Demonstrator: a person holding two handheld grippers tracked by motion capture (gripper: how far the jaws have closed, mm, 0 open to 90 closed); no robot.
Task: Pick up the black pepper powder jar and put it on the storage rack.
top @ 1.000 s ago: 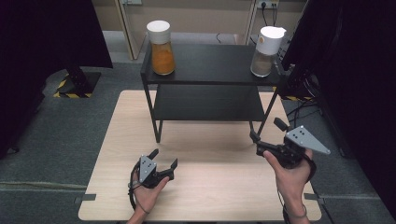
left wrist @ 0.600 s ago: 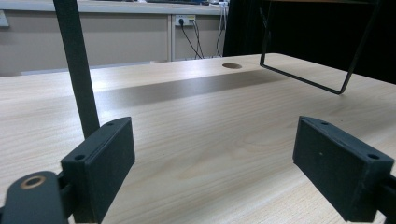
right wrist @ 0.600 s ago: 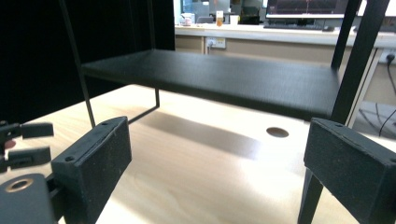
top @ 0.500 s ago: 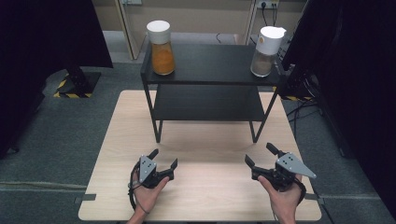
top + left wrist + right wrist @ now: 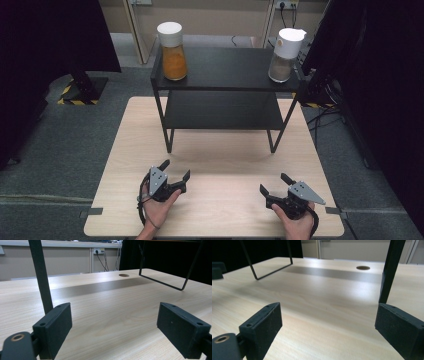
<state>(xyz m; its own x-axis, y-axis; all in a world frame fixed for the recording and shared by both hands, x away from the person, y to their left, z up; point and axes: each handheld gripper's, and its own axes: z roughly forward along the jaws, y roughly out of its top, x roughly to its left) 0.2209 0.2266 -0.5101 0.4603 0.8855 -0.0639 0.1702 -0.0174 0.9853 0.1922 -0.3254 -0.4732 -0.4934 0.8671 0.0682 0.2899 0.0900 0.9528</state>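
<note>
**My two hand-held grippers sit low on the bench**

I hold my left hand-held gripper (image 5: 172, 176) in my left hand (image 5: 159, 207). It sits low over the pale wooden bench (image 5: 225, 160), near the front edge. Its two black jaws stand wide apart and there is nothing between them. In the left gripper view I see the bare wood between the two flat black pads (image 5: 53, 328), and a thin black leg of the rack (image 5: 41, 275) stands just past the left pad.

I hold my right hand-held gripper (image 5: 274, 186) in my right hand (image 5: 295, 222). It is low over the bench too, near the front edge on the right side. Its jaws are also wide apart and hold nothing. In the right gripper view, plain wood lies between the pads (image 5: 262, 327), and a black rack leg (image 5: 390, 270) stands by the right pad. There is a small round hole (image 5: 363, 267) in the bench farther back.

The two grippers are well apart from each other, and both point toward the black metal rack with two shelves (image 5: 225, 92) that stands at the back of the bench. On its top shelf, at the left, stands a clear jar with a white lid and orange stuff inside (image 5: 172, 50). At the right stands a clear jar with a white spout lid and pale brown stuff inside (image 5: 285, 50). Both jars stand upright, far from my grippers.
</note>
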